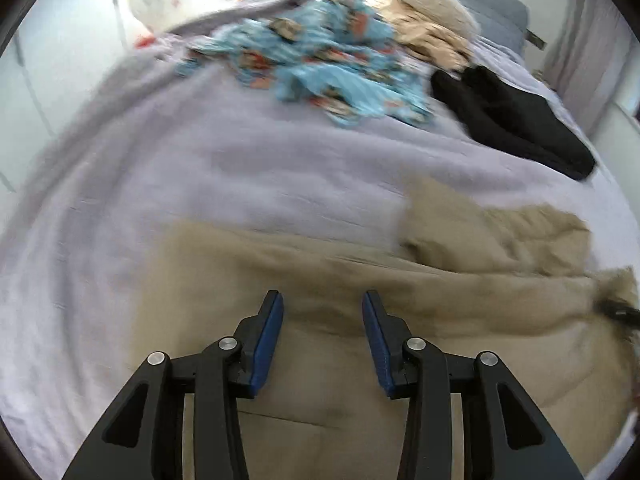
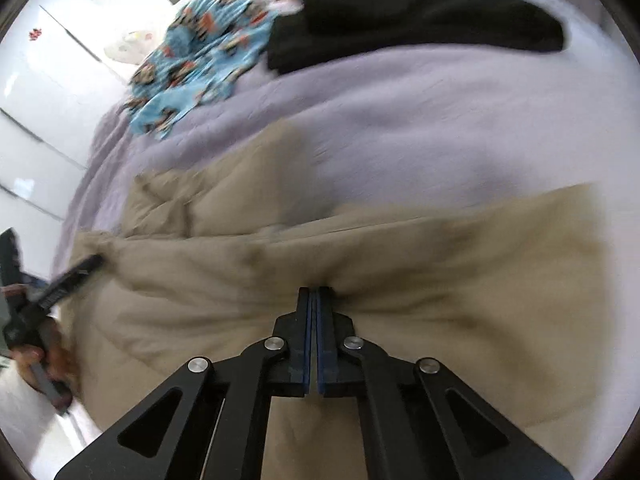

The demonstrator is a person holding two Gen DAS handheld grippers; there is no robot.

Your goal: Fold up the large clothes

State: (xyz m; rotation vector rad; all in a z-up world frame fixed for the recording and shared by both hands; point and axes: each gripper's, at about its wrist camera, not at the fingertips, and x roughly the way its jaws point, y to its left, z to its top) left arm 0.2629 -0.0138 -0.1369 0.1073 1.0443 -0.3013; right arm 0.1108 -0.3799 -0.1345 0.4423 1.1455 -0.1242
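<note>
On the lilac bedspread [image 1: 248,168], near its front edge, lies the khaki garment [image 1: 320,360], partly doubled over, with a rumpled flap [image 1: 492,236] bunched on its far right side. Beyond the garment, well apart from it, sit a blue patterned cloth [image 1: 320,60], a black garment [image 1: 516,120] and a beige heap [image 1: 428,28].

The right gripper [image 2: 315,292] has its jaws pressed together on a pinch of the garment; creases fan out from the tips, so the cloth looks truly caught. The left gripper [image 1: 322,300] hangs over the garment's left part with its jaws apart and nothing between them; whether its tips touch the cloth cannot be told. In the right view it appears at the garment's left edge, held by a hand [image 2: 36,356].

Both pictures are smeared, so fine detail is uncertain.

Risks, as I judge them: the right pinch looks shallow and may take only the top layer, so a lift would peel that layer away and leave the fold uneven. With the left jaws not yet closed, any pull from the right alone would drag the garment across the bedspread and skew it. The rumpled flap, if folded over unsmoothed, would trap a lump inside. A wide sweep toward the far side could also snag the blue cloth.
</note>
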